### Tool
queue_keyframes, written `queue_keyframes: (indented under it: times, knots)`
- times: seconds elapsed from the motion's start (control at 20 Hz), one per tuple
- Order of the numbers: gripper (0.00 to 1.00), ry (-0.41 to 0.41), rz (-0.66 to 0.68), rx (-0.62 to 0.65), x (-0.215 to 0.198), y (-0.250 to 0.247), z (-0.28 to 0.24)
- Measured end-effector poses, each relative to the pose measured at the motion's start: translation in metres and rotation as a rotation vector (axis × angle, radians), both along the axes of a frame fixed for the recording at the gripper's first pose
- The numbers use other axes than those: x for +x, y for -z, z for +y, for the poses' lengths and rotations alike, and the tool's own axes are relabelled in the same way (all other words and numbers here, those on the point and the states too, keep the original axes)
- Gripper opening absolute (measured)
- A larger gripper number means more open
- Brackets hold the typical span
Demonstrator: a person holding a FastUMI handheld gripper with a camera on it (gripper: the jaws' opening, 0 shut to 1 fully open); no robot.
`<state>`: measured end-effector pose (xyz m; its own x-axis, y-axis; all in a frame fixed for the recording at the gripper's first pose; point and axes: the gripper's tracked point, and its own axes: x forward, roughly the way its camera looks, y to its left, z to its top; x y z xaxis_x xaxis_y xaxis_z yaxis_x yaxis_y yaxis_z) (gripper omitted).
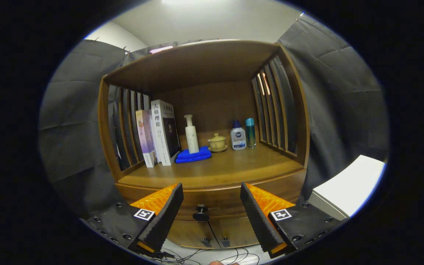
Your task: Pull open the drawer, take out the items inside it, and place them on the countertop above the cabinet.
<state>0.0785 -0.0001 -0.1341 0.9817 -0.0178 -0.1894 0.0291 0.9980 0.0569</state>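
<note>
Dim booth, overhead glare, fisheye-bent edges

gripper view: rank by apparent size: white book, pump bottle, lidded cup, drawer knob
Largest to smallest as they look:
1. white book
2. pump bottle
3. lidded cup and drawer knob: look alike; the knob sits nearer the camera, so unranked.
The gripper is open, knob between its fingers.

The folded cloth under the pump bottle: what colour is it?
Bright blue cloth, seen in the gripper view.
</note>
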Motion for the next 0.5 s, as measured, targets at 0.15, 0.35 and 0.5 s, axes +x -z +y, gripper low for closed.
queue_keyframes:
  times: [0.15, 0.35, 0.5]
  knots:
    - [0.98, -0.006, 0.053, -0.038, 0.02, 0.021, 0.01]
    - [0.99, -0.016, 0.114, -0.025, 0.033, 0.061, 0.013]
    - [0.98, -0.028, 0.141, -0.06, 0.045, 0.08, 0.019]
